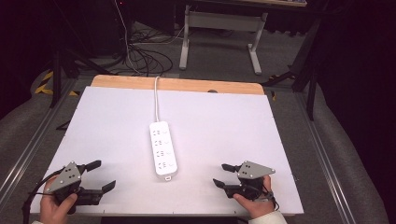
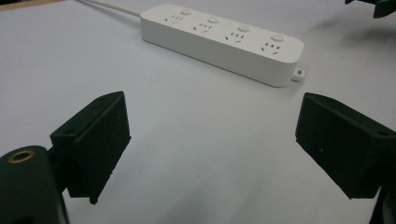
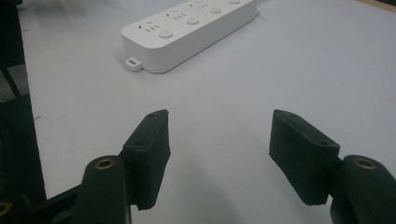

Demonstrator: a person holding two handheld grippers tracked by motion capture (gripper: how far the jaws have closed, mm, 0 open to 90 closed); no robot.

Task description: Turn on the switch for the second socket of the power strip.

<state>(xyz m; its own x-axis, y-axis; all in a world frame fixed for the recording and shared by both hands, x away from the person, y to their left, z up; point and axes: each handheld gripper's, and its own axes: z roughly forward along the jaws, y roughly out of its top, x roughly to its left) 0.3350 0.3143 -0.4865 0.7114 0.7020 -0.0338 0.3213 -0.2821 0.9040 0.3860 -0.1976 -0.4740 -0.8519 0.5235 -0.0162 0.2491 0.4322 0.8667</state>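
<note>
The power strip [image 1: 164, 149] is seen untouched at mid-worktop [image 1: 112, 130] between the left gripper [image 1: 103, 176] and right gripper [image 1: 221, 174], fingers spread and empty; approach is judged pending, an inward reach being required.

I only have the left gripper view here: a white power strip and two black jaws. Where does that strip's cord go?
Observer: In the high view the cord runs straight from the power strip to the table's far wooden edge.
Operator: Is another gripper about?
Observer: Yes, the right gripper sits at the strip's other side, jaws open, holding nothing.
Operator: What holds my gripper?
Observer: A hand grips the left gripper near the table's near edge.
</note>
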